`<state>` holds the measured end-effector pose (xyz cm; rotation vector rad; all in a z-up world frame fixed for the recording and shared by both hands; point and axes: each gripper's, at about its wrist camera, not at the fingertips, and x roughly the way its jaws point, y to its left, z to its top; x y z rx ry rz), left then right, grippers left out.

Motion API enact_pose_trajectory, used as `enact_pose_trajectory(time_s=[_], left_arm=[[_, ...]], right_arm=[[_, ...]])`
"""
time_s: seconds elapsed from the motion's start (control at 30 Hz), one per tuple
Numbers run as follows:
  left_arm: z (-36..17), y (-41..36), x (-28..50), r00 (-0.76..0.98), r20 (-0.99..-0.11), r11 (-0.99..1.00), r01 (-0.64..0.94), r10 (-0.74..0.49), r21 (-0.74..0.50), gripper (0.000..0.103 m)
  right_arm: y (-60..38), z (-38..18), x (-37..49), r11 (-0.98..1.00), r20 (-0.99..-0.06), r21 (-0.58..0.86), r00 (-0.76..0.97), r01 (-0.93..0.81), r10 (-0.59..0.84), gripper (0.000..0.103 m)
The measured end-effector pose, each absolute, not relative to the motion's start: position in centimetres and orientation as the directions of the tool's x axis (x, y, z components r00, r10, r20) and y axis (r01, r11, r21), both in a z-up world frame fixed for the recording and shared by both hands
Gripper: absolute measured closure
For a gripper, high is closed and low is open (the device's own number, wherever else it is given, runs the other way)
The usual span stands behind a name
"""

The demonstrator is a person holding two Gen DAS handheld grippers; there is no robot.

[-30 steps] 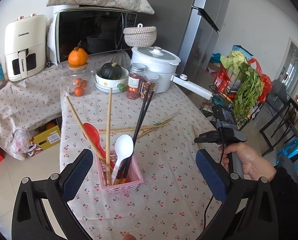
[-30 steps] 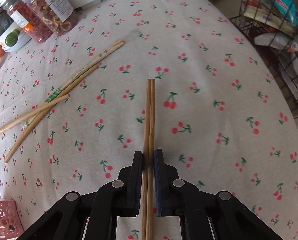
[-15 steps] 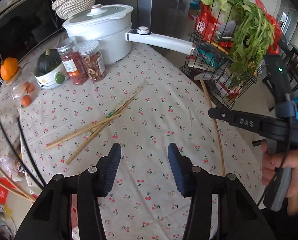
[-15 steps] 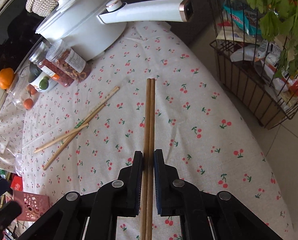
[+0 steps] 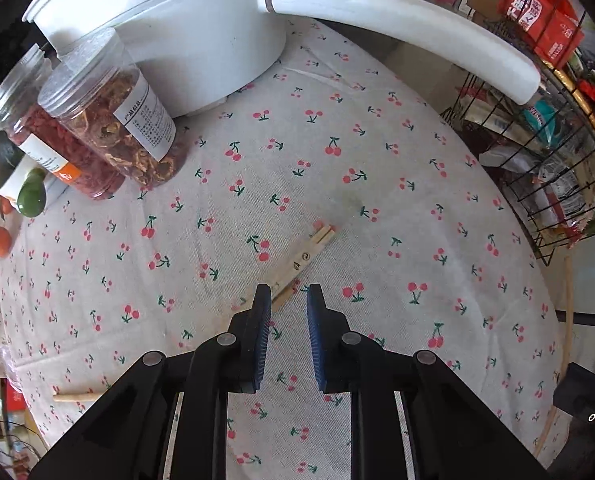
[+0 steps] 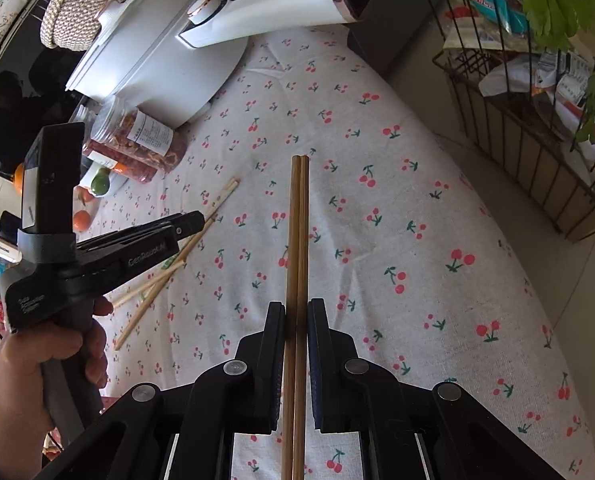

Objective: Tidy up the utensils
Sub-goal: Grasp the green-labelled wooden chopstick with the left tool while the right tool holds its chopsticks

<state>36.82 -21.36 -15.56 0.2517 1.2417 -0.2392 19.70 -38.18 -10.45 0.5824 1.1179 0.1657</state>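
1. The right gripper [image 6: 296, 312] pinches two brown chopsticks [image 6: 299, 232] side by side. Its fingers [image 6: 275, 344] press tight on both sticks, I think so they stay as a pair and do not slip.

2. The brown sticks point straight out, up off the cloth [image 6: 397, 208]. That looks like a carry, not a set-down.

3. The left gripper [image 5: 288, 300] is low over the cloth with its fingers [image 5: 257, 336] a little apart. Nothing is between them.

4. The pale chopsticks [image 5: 305, 258] lie flat on the cloth just ahead of the left gripper. One finger tip covers their near part. I think the gap is narrow so the fingers can close on these thin sticks next.

5. In the right view the pale sticks [image 6: 217, 204] cross two more loose sticks [image 6: 149, 292] lower down. All of these lie on the cloth, not yet put away.

6. The jars [image 5: 113, 120] and the white pot [image 5: 185, 40] stand at the far side, well apart from the sticks, so they are not in the way.

7. Hard to see: I cannot tell if the left finger touches the pale sticks or just floats over them.

8. One stick end [image 5: 77, 397] pokes out at the left gripper's side; the rest is behind the gripper.

9. No holder for the sticks shows in either view.

10. The wire rack [image 6: 537, 120] beside the table is cut off at the edge, and its bags are too mixed up to name.
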Motion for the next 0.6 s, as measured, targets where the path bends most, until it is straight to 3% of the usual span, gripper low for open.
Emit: enact_pose_trajectory(time_s=[0.23,0.37,0.6], left_arm=[[-17.5,-21.9,39.1,0.307,-0.952,0.932,0.349,-0.015,0.098,0.079],[-17.5,-21.4,39.4,0.276,-0.96,0.937,0.345,-0.039,0.061,0.079],[-17.4,-20.5,37.7,0.323,-0.946,0.943,0.323,-0.031,0.08,0.088]], right_arm=[[-38.1,-11.7,20.2,0.85,-0.815,0.503,0.414,0.158,0.406,0.096],[-37.7,-11.7,20.2,0.862,-0.821,0.487,0.413,0.144,0.395,0.096],[-37.1,-12.2,20.5,0.872,-0.833,0.47,0.397,0.137,0.386,0.096]])
